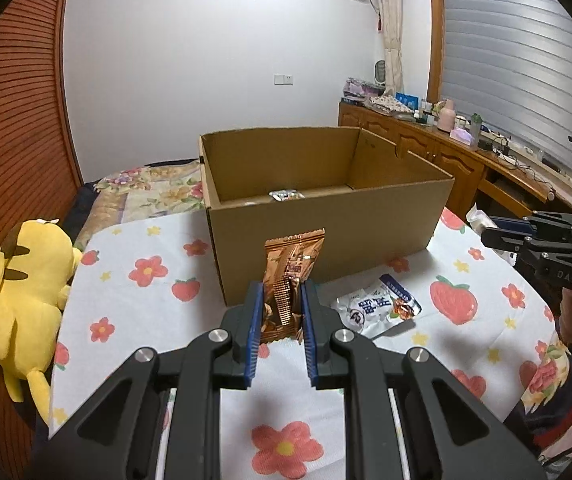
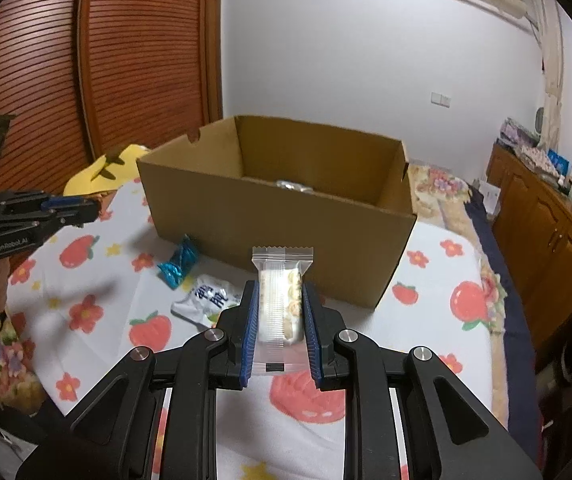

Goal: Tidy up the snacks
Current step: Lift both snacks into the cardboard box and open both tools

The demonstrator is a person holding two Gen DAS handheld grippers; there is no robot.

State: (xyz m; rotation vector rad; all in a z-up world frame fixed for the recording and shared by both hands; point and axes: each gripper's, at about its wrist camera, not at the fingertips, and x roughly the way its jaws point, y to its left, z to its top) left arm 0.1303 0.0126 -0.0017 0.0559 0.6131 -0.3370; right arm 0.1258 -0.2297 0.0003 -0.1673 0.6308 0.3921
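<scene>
Dominating both views, the cardboard box (image 1: 325,216) sits open on the flowered surface (image 1: 146,248), with at least one packet inside, mostly hidden by its near wall. The left gripper (image 1: 282,312) has its fingers closed on an upright brown snack packet (image 1: 291,272); the right gripper (image 2: 278,312) clamps a clear-wrapped biscuit pack (image 2: 282,292). Both hang short of the box. A white pouch (image 1: 377,308) and a blue wrapper (image 2: 180,264) lie loose near the box. Slick film could slip from either pinch, or catch the rim. Pouch lettering is unreadable.
</scene>
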